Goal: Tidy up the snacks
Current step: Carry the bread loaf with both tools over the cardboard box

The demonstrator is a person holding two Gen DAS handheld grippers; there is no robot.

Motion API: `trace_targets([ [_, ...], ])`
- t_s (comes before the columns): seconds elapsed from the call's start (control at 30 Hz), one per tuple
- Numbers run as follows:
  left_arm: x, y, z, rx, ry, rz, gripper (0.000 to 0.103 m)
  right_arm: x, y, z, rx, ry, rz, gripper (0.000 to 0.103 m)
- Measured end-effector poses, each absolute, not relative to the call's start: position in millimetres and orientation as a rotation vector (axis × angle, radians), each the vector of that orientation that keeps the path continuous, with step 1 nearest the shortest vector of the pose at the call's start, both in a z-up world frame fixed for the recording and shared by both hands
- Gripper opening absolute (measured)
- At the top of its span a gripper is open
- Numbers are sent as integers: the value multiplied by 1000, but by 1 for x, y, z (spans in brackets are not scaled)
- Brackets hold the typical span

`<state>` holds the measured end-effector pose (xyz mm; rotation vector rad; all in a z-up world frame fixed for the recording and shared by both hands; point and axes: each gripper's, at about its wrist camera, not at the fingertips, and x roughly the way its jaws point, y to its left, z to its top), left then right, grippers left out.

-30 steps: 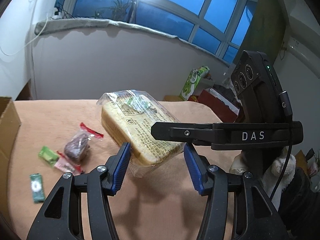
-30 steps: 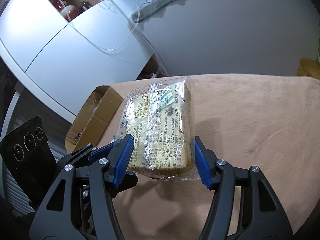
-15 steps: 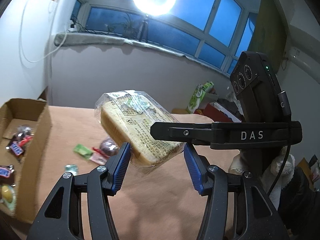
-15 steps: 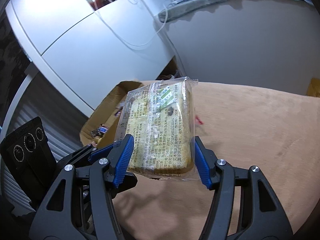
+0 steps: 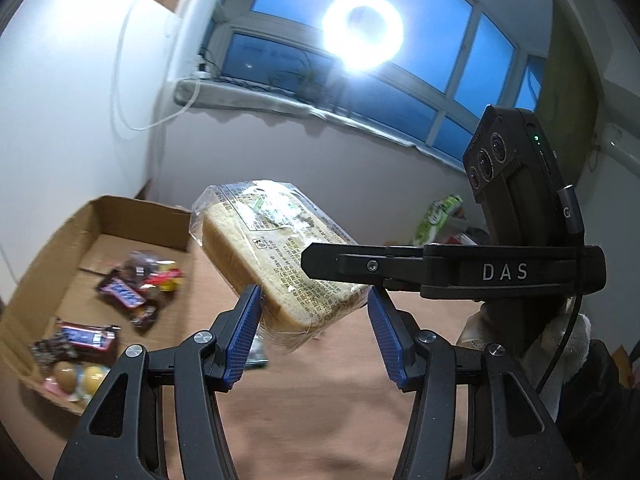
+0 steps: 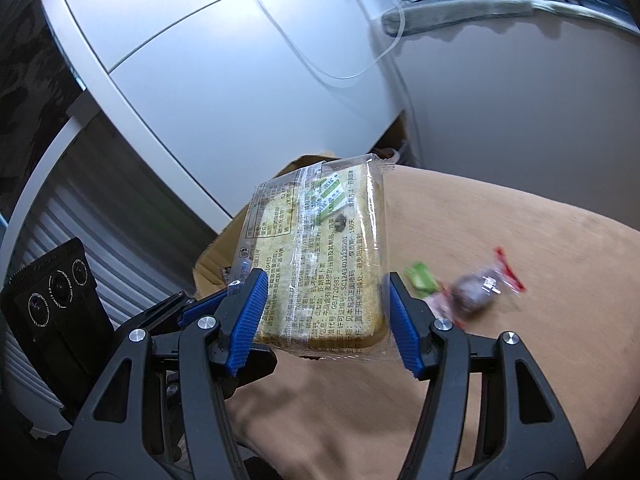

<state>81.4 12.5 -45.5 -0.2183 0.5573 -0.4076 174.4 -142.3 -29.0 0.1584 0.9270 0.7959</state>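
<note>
A clear-wrapped loaf of sliced bread [image 5: 276,256] is held in the air between both grippers. My left gripper [image 5: 314,334] is shut on its near end, and my right gripper [image 6: 322,320] is shut on the same bread pack [image 6: 320,264] from the other side. An open cardboard box [image 5: 100,216] lies to the left on the tan cloth surface [image 5: 320,420] and holds several wrapped snacks [image 5: 128,292]. Its edge shows behind the bread in the right wrist view [image 6: 218,256]. Loose candies [image 6: 472,292] lie on the cloth to the right.
A white cabinet [image 6: 240,80] and a wall stand behind the box. A ring light [image 5: 362,38] shines at the window. A green snack bag [image 5: 438,218] lies at the far right among clutter.
Both grippers have carried the bread to the left, toward the cardboard box. The box now fills the left of the left wrist view, and the loose candies have passed to the right.
</note>
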Motion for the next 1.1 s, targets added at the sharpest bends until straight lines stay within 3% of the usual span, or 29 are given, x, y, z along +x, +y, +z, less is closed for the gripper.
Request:
trace_targets([
  [0.57,84,100,-47,-261,550,-232,54,194,-24,-44,85,957,947,62],
  [1.1,87,127,-58,-278,581,-162,54,202,7,-59,23,990,986,62],
])
